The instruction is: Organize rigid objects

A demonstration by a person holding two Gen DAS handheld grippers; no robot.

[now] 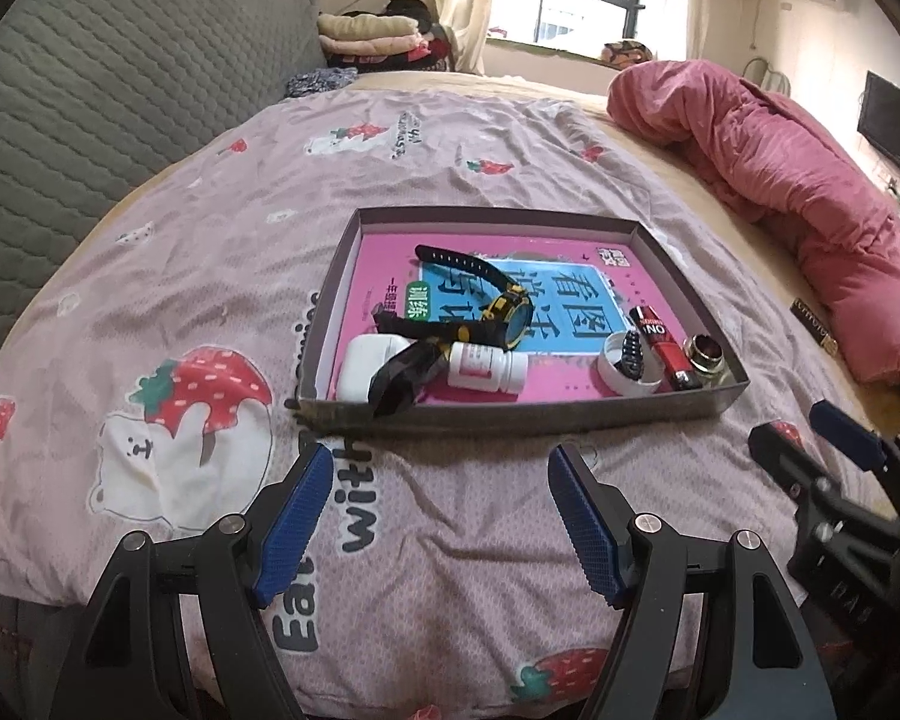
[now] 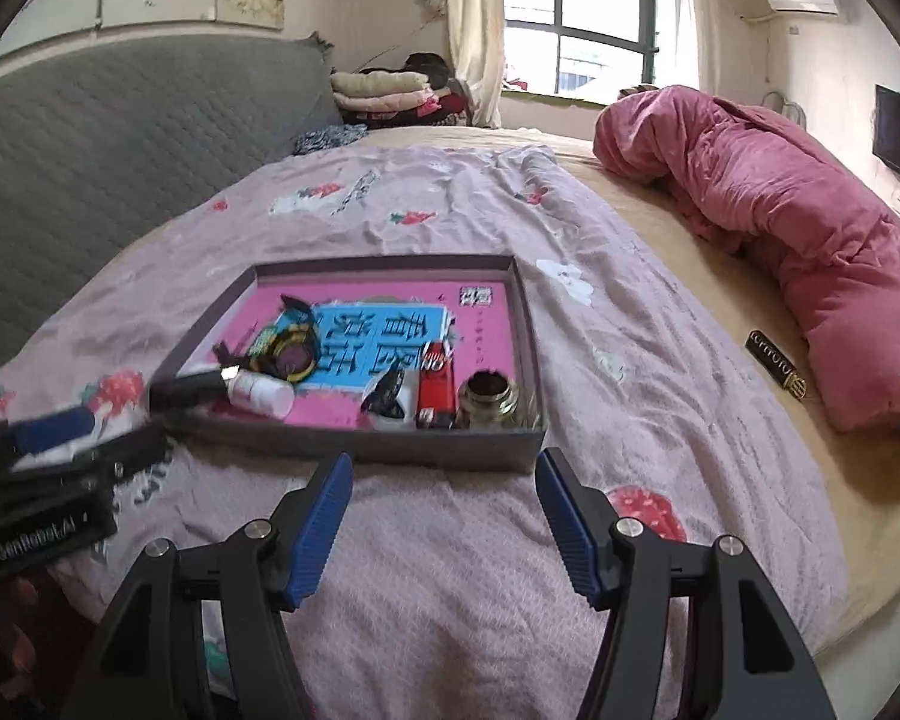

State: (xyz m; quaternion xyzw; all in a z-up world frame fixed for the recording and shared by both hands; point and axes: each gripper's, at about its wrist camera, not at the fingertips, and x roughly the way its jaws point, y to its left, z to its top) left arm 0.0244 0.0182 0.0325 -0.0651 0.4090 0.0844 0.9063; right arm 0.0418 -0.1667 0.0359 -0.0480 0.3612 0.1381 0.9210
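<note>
Looking along the left wrist view, the left gripper (image 1: 441,516) hangs over the strawberry-print sheet (image 1: 210,276) with its blue pads spread wide and nothing between them, just short of the near wall of the shallow grey box (image 1: 510,411). Inside, on a pink book cover (image 1: 390,276), lie a black-and-yellow wristwatch (image 1: 498,306), a white charger case (image 1: 366,363), a white pill bottle (image 1: 486,367), a red lighter (image 1: 666,348), a white lid (image 1: 624,366) and a brass ring-shaped part (image 1: 708,357); a dark glossy piece (image 1: 399,381) leans over the near wall, its nature unclear. The right gripper (image 1: 810,438) enters at the right edge, partly cut off. Bare sheet lies open on all sides of the box. In the right wrist view, the right gripper (image 2: 444,516) also stands wide open and empty, before the box's near right corner (image 2: 534,444). The left gripper (image 2: 108,420) is blurred at the left edge and hides the box's near left corner. A rolled pink quilt (image 2: 780,222) lines the bed's right side, a small dark labelled object (image 2: 777,372) beside it; a grey quilted headboard (image 2: 90,150) and a window (image 2: 576,18) stand behind.
</note>
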